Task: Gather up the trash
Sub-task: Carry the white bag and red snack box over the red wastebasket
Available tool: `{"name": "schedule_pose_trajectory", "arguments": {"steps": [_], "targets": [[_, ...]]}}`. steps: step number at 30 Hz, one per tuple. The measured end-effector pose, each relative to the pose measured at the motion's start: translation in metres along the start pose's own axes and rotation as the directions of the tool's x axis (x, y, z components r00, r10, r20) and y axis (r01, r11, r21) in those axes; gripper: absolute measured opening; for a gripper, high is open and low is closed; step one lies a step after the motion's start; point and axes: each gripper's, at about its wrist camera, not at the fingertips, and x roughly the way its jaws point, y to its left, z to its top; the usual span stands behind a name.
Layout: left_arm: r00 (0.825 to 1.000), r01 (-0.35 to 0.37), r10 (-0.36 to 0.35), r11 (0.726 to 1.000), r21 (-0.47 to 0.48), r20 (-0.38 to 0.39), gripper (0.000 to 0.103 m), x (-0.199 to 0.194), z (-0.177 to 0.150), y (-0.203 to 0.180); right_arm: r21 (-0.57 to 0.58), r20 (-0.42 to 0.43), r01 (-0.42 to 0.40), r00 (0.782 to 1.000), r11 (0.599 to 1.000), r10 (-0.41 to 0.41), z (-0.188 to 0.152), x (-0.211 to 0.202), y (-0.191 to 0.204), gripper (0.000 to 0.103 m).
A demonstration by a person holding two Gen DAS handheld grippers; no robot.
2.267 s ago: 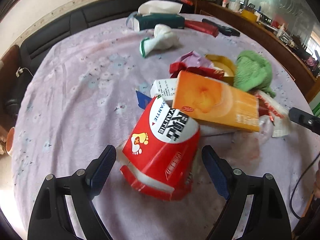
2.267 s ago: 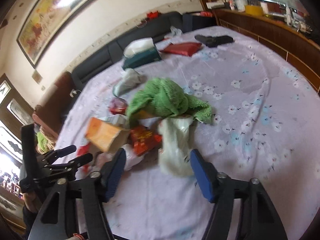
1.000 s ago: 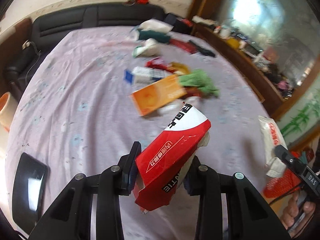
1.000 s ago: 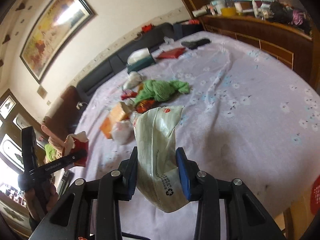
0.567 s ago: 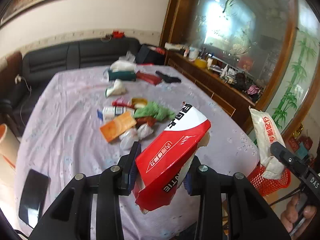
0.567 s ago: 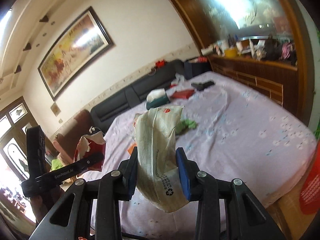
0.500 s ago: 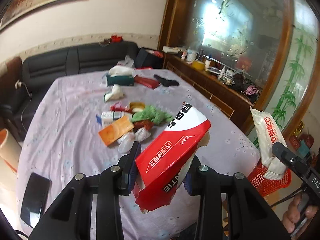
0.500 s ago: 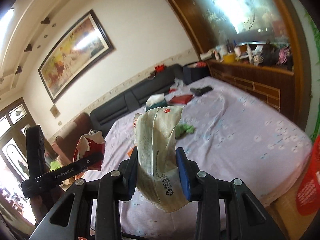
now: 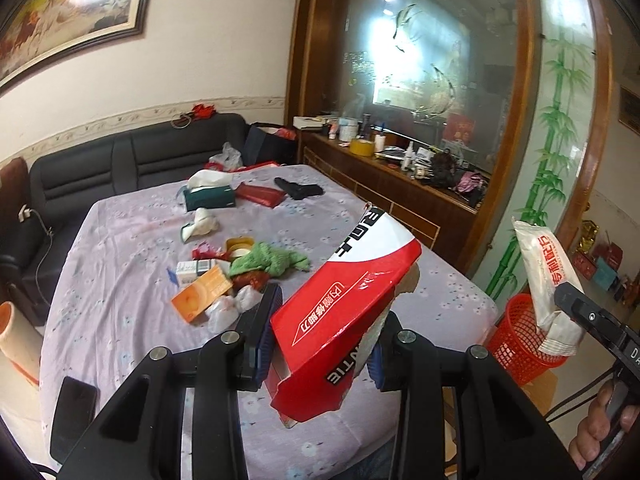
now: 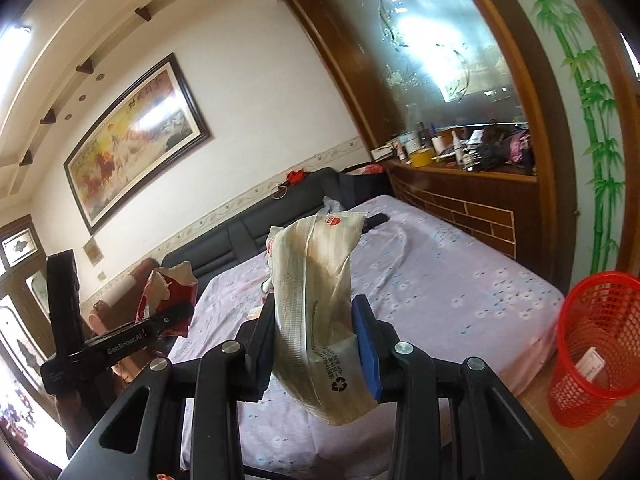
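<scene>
lilac flowered tabletop (image 9: pixel 120 248) fills the room's middle. up close, the left gripper (image 9: pixel 320 340) clamps a red and white carton (image 9: pixel 344 312) in the air; the right gripper (image 10: pixel 316 344) pinches a pale wrapper (image 10: pixel 316 300) upright. further on, a red mesh basket (image 10: pixel 596 344) stands on the floor beside the tabletop, then leftover litter (image 9: pixel 236 276) mid-tabletop, black sofa (image 9: pixel 132 160) beyond.

Red-and-white carton (image 9: pixel 344 312) with black lettering; a beige, finely striped wrapper (image 10: pixel 316 300) with a red dot. Lilac tablecloth (image 9: pixel 120 248) scattered with pale blossoms. Far left, a green cloth (image 9: pixel 272 260) and orange box (image 9: pixel 200 296); near right, a red mesh basket (image 10: pixel 596 344).
</scene>
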Motion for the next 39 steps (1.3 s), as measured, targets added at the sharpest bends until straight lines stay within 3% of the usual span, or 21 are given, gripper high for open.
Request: {"name": "schedule_pose_trajectory", "arguments": {"steps": [20,39], "targets": [[0.997,0.075,-0.074,0.994,0.075,-0.021,0.036,0.019,0.007,-0.042,0.05,0.043,0.075,0.996,0.996,-0.077,0.005,-0.029,-0.024,0.038],[0.971,0.234,-0.224,0.96,0.156,-0.082,0.036,0.047,0.016,-0.114,0.106,0.096,0.189,0.975,0.976,-0.199,0.012,-0.061,-0.064,0.038]]}}
